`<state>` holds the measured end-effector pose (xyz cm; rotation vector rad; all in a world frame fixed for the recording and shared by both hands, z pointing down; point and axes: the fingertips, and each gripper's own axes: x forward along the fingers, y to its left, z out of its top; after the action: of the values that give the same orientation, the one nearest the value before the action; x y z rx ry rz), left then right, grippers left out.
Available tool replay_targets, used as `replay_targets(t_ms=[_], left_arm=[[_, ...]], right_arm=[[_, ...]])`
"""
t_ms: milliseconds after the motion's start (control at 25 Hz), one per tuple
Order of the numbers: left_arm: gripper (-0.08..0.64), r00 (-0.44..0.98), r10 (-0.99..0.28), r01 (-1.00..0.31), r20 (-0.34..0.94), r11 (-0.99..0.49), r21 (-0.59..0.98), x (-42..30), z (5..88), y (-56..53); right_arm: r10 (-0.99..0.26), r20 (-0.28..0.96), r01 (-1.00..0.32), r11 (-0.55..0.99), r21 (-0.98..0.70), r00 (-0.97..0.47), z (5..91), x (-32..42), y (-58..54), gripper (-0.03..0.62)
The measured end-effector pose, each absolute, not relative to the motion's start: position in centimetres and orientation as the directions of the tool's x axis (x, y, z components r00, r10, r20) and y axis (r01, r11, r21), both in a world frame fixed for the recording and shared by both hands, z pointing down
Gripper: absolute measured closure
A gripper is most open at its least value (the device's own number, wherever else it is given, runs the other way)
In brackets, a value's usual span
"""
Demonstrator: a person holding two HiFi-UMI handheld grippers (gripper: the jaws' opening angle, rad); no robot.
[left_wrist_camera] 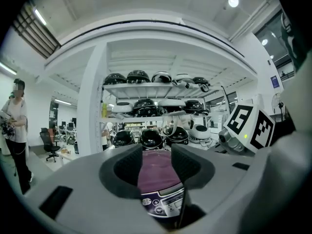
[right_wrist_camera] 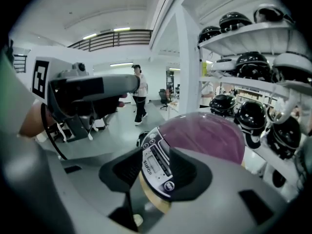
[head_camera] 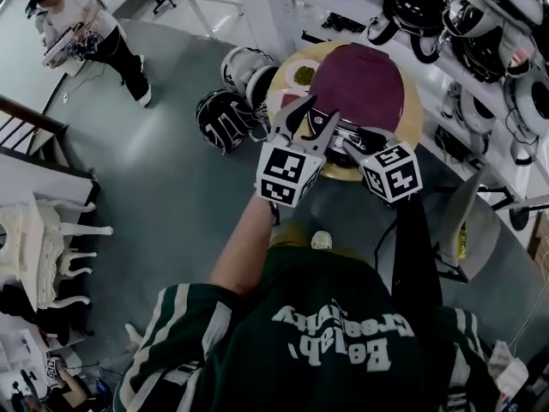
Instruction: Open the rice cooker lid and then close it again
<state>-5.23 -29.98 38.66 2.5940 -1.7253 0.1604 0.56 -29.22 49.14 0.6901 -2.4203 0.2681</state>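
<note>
Left gripper: jaws half apart, holding nothing, rice cooker showing in the gap
Right gripper: jaws half apart, empty, at the control panel
Cooker: on round table, lid down, panel toward the person
Unclear: whether either jaw touches the cooker

The rice cooker stands upright on a round tan tabletop, just beside a rack of shelves. Its lid is a smooth, dark purple dome, down and shut over the body. At the front, below the lid's edge, a control panel slopes forward: a silver-grey face with a dark border, a small rectangular display, a few round buttons and the lettering SUPOR. The cooker sits near the table's front edge.
</note>
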Motion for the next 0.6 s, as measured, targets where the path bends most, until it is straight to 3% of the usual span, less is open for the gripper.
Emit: replay_targets(t_ms=[600], left_arm=[[0.390,0.397,-0.909,-0.917,0.124,-0.400,0.001,-6.9,40.6,-32.2]], right_arm=[[-0.390,0.693,-0.527,0.850,0.017,-0.606,52.2,-1.1,-31.0,0.413]])
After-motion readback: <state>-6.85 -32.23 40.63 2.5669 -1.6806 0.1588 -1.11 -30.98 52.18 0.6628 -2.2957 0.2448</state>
